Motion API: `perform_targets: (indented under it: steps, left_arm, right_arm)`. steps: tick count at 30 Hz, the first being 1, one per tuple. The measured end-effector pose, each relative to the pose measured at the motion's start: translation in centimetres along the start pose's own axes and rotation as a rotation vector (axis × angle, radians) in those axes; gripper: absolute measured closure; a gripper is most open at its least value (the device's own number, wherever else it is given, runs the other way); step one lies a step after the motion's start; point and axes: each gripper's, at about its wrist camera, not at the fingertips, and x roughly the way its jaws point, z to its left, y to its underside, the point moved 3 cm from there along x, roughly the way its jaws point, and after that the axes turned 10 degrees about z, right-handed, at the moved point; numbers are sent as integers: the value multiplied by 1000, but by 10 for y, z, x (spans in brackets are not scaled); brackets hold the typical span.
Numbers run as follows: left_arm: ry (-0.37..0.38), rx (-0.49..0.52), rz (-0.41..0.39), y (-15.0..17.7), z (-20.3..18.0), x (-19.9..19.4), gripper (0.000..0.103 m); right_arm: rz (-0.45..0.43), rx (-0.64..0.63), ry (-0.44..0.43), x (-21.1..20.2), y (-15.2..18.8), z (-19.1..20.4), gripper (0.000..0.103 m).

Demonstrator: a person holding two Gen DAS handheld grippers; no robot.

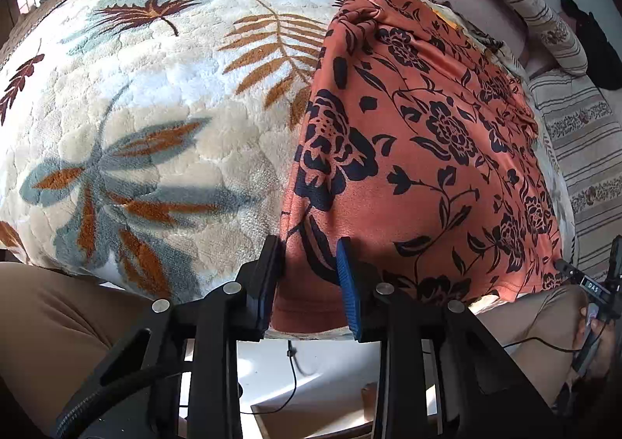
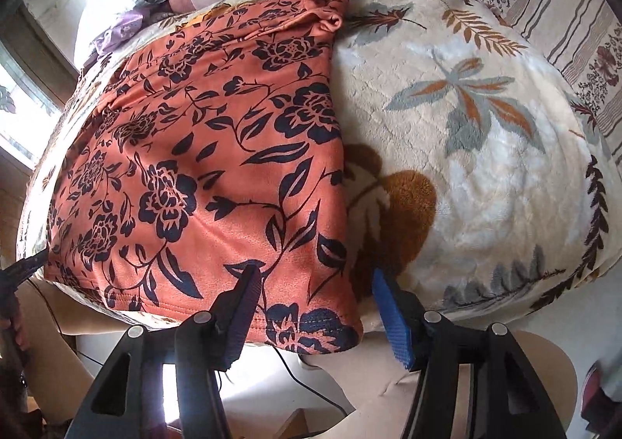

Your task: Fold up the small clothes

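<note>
An orange garment with a black flower print lies spread flat on a leaf-patterned fleece blanket. It also shows in the right wrist view. My left gripper is open, its blue-padded fingers on either side of the garment's near left corner at the hem. My right gripper is open, its fingers on either side of the garment's near right corner. Neither pinches the cloth. The far end of the garment is bunched.
Striped pillows lie at the far edge, and one lies beside the blanket. The blanket covers the bed. The person's legs in tan trousers are at the near edge. A cable hangs below.
</note>
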Motion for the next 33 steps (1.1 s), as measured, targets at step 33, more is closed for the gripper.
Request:
perform_targets:
  steps: [33]
  left_arm:
    - [-316,214,-52,10,-44,13,75]
  right_arm:
    - [79,8,-46,22,-8,4,66]
